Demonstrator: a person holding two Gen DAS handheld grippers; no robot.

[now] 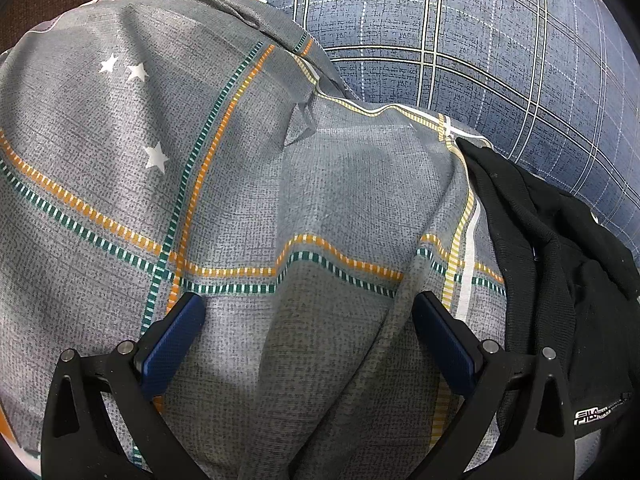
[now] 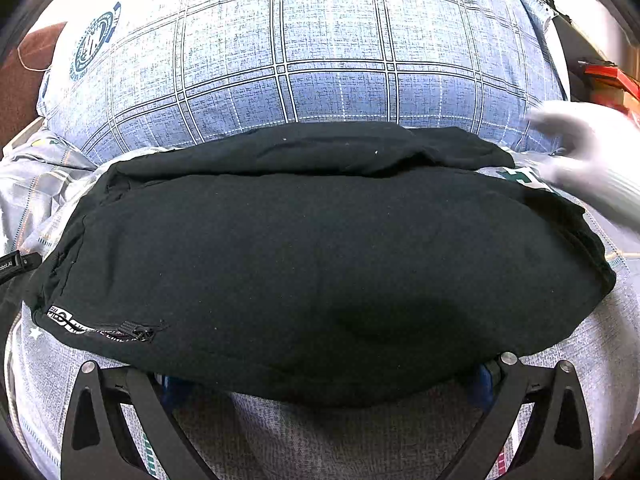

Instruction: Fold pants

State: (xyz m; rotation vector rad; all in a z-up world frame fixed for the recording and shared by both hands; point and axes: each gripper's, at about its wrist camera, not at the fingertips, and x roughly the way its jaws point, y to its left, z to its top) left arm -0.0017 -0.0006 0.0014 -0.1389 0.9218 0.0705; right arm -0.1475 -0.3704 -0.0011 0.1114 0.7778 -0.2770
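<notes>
The pants [image 2: 320, 264] lie on my bed as a compact black bundle, layers stacked, with a logo and zipper showing at the near-left corner. To my eye the folding is mostly done; what looks left is squaring the loose upper layer at the far edge, and perhaps one more fold.

My right tongs [image 2: 328, 384] sit at the near edge of the bundle, fingertips hidden under the cloth, so I cannot tell whether they are apart or clamped on it. My left tongs [image 1: 308, 332] stand wide apart over the grey quilt [image 1: 160, 160], holding nothing, the pants just beside them to the right.

Only the right view shows the whole bundle, a blurred pale gloved hand [image 2: 588, 152] at its far right, and the blue plaid pillow [image 2: 328, 60] behind. The left view shows just the bundle's end [image 1: 560, 264] and the quilt's creases.
</notes>
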